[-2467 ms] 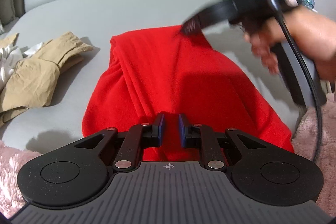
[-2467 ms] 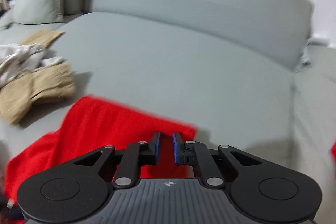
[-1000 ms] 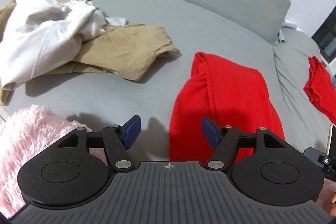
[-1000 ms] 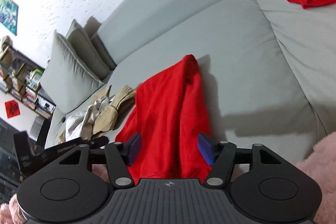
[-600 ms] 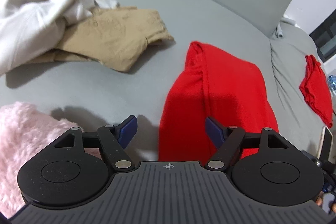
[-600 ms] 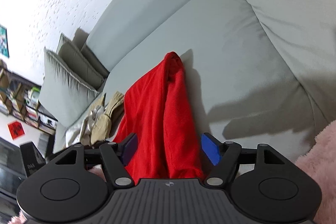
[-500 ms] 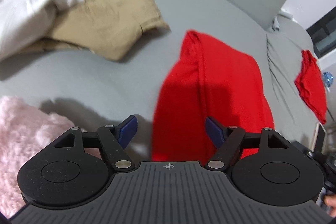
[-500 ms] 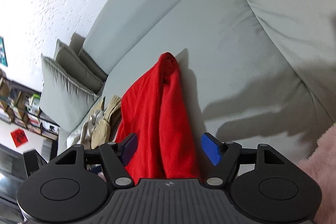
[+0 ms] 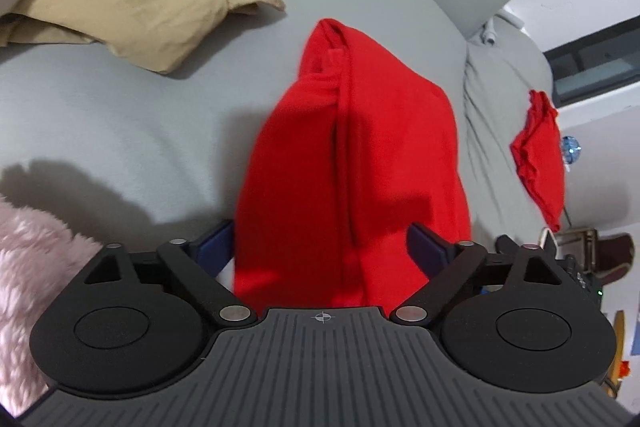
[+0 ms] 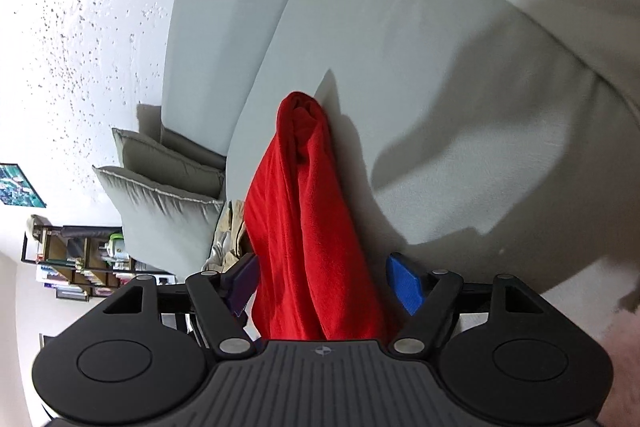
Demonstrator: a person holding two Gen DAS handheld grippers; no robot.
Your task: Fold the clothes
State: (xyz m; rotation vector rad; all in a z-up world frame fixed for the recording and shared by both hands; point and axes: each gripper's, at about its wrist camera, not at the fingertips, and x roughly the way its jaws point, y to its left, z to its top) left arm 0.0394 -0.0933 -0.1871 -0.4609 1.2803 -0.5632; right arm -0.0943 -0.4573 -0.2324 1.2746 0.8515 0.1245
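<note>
Red garment (image 9: 352,163) now lies between both grippers' spreading fingers (image 9: 214,241), ungripped; earlier they clamped shut.

Both cameras sit just behind their tongs, close above the near end of the folded bright red fleece garment (image 9: 352,167) (image 10: 308,227) on the pale grey fabric sofa (image 9: 160,107) (image 10: 440,107). The left view tilts steeply down along it. The right view, rolled sideways, looks shallower toward the backrest. Both share the garment and seat.
</note>
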